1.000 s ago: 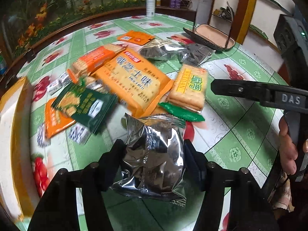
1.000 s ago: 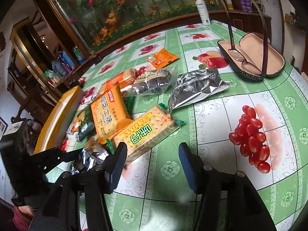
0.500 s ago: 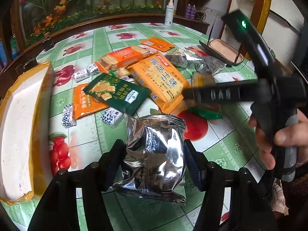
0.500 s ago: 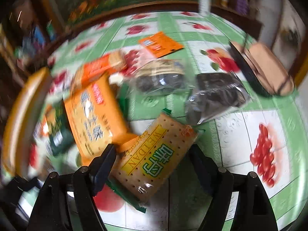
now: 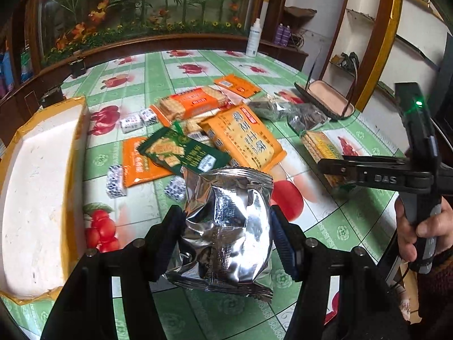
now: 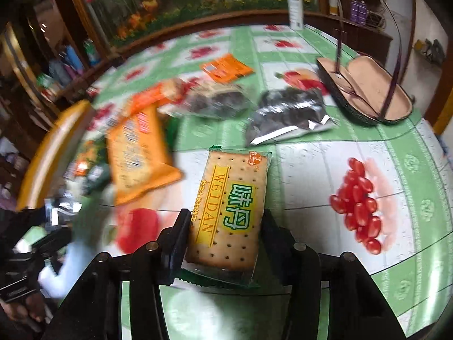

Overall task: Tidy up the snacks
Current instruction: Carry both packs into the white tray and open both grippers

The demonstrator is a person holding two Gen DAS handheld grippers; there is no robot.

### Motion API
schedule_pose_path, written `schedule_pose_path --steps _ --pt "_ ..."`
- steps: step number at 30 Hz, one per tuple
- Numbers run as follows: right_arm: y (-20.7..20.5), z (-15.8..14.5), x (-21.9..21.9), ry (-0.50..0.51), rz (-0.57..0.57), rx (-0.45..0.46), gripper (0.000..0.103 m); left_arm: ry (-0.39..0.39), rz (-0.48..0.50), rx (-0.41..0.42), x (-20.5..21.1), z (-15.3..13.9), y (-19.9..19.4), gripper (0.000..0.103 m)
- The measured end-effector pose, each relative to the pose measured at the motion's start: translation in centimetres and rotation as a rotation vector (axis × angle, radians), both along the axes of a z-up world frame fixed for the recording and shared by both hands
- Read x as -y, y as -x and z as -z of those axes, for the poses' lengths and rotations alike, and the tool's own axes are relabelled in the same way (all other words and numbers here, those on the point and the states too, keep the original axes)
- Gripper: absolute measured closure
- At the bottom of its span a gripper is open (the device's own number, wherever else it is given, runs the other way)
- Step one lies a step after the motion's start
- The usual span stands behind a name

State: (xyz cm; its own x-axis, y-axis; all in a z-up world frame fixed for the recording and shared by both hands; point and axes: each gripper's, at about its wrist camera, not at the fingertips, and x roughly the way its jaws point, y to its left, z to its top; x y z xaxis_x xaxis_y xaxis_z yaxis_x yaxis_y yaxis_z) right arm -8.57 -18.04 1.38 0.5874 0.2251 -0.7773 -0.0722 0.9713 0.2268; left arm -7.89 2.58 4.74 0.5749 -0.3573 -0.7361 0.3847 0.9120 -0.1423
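My left gripper (image 5: 225,226) is shut on a crinkled silver foil snack bag (image 5: 226,226) and holds it above the table. My right gripper (image 6: 225,232) is shut on a yellow Weidan cracker pack (image 6: 230,206); the gripper (image 5: 334,167) and the pack (image 5: 322,150) also show in the left wrist view. A pile of snacks lies on the table: a large orange cracker bag (image 5: 246,138), a green cracker packet (image 5: 181,150), an orange biscuit pack (image 5: 192,104), small wrapped candies (image 5: 133,120) and two dark clear bags (image 6: 286,116).
A white box with yellow-taped rim (image 5: 76,147) stands at the left of the green fruit-print tablecloth (image 5: 348,226). An open glasses case (image 6: 368,93) lies at the far right. A white spray bottle (image 5: 252,39) stands at the table's far edge.
My right gripper moved in over the yellow cracker pack and closed on it. My left gripper kept hold of the silver bag while its view swung left toward the white box.
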Motion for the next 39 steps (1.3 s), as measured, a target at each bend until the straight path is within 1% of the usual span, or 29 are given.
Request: schedule_pose_path --steps 5,11,14,17,19,22,24,26,28,31,34,36,39 --pt "-0.3 -2.7 -3.6 -0.036 -0.1 0.074 0.05 0.031 -0.064 0.028 -2.8 -1.5 -0.3 0.041" --pt "-1.4 -5.1 -10.9 -0.084 -0.292 0.095 0.05 0.044 -0.197 0.065 -8.6 -3.4 -1.1 0.041" --pt "-2.2 -5.9 -15.0 -0.092 -0.378 0.099 0.05 0.021 -0.262 0.079 -11.7 -4.3 -1.8 0.041" --pt "-3.5 -6.9 -19.1 -0.096 -0.451 0.105 0.05 -0.002 -0.325 0.072 -15.0 -4.9 -2.8 0.041" --pt "-4.6 -7.2 -21.4 -0.103 -0.473 0.093 0.05 -0.032 -0.368 0.059 -17.3 -5.1 -4.1 0.041" --pt "-7.3 -7.5 -24.8 -0.132 -0.506 0.077 0.05 -0.071 -0.404 0.026 -19.9 -4.9 -6.7 0.041" --pt "-9.8 -7.2 -27.2 -0.133 -0.511 0.045 0.05 -0.099 -0.429 0.004 -21.1 -4.4 -8.1 0.041" --pt "-12.2 -6.6 -28.9 -0.155 -0.502 0.011 0.05 -0.088 -0.445 -0.019 -22.4 -3.8 -9.5 0.041" --pt "-14.3 -5.9 -30.8 -0.149 -0.504 -0.023 0.05 -0.086 -0.449 -0.056 -23.0 -2.9 -11.2 0.041" --pt "-17.2 -4.2 -33.1 -0.128 -0.476 -0.069 0.05 -0.107 -0.472 -0.087 -23.6 -1.7 -12.6 0.041" --pt "-19.3 -2.4 -34.3 -0.126 -0.462 -0.12 0.05 -0.091 -0.48 -0.107 -23.6 -0.9 -13.0 0.041" --pt "-20.1 -1.6 -35.0 -0.11 -0.454 -0.139 0.05 -0.09 -0.483 -0.118 -23.5 -0.5 -13.2 0.041" --pt "-21.2 -0.5 -35.9 -0.102 -0.442 -0.162 0.05 -0.132 -0.487 -0.122 -23.3 0.2 -13.4 0.041"
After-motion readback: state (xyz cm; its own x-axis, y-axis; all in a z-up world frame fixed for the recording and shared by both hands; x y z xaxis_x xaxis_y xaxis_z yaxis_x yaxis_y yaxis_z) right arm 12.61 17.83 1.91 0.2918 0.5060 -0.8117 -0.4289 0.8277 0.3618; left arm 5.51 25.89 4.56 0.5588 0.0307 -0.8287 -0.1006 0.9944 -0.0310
